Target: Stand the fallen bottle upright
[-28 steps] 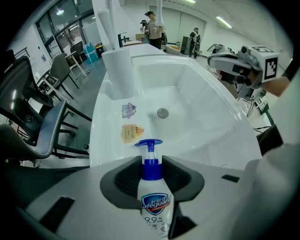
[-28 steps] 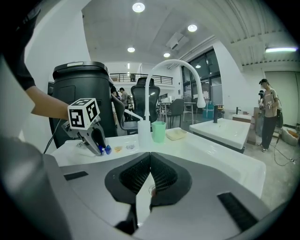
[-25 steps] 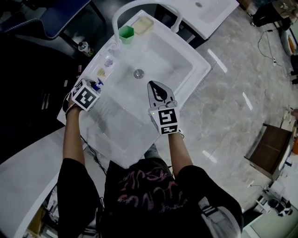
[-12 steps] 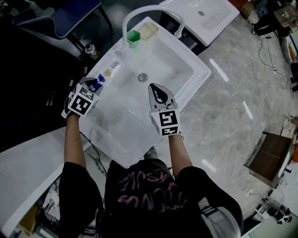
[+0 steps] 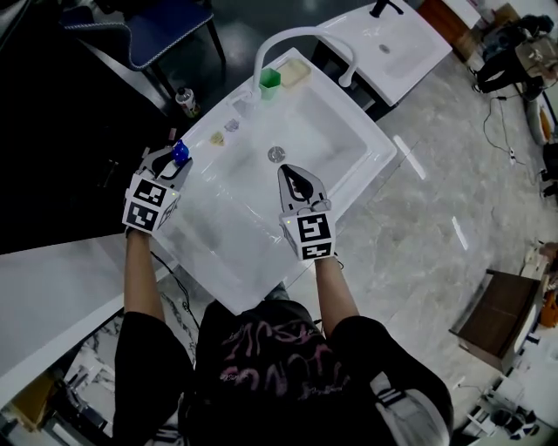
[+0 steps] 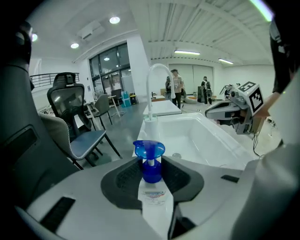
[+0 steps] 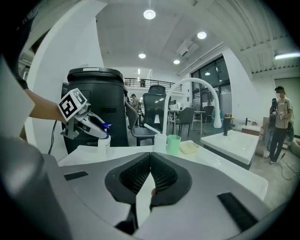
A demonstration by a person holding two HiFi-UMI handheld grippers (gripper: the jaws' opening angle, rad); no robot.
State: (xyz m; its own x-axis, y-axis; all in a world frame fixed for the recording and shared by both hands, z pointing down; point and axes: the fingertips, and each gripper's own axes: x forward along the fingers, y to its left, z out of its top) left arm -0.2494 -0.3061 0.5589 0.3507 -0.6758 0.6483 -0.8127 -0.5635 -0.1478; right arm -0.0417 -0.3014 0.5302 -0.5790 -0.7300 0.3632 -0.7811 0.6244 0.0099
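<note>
A white bottle (image 6: 153, 194) with a blue pump cap (image 6: 149, 159) sits between the pads of my left gripper (image 5: 171, 162), which is shut on it just under the cap. In the right gripper view the bottle (image 7: 102, 138) hangs nearly upright below the left gripper (image 7: 89, 123), over the sink's left rim (image 5: 196, 179). I cannot tell whether its base touches the rim. My right gripper (image 5: 296, 177) hovers over the middle of the white basin (image 5: 327, 122), and its pads (image 7: 161, 176) meet with nothing between them.
A tall white faucet (image 5: 296, 37) arches over the far end of the sink. Beside it stand a green cup (image 5: 269, 78) and a pale yellow soap dish (image 5: 296, 70). Two small items (image 5: 224, 132) lie on the left rim. A blue chair (image 5: 166, 22) stands beyond.
My left gripper has risen with the bottle and tipped it from lying toward standing, so the blue cap now points up. The right gripper has drifted a little over the basin.
</note>
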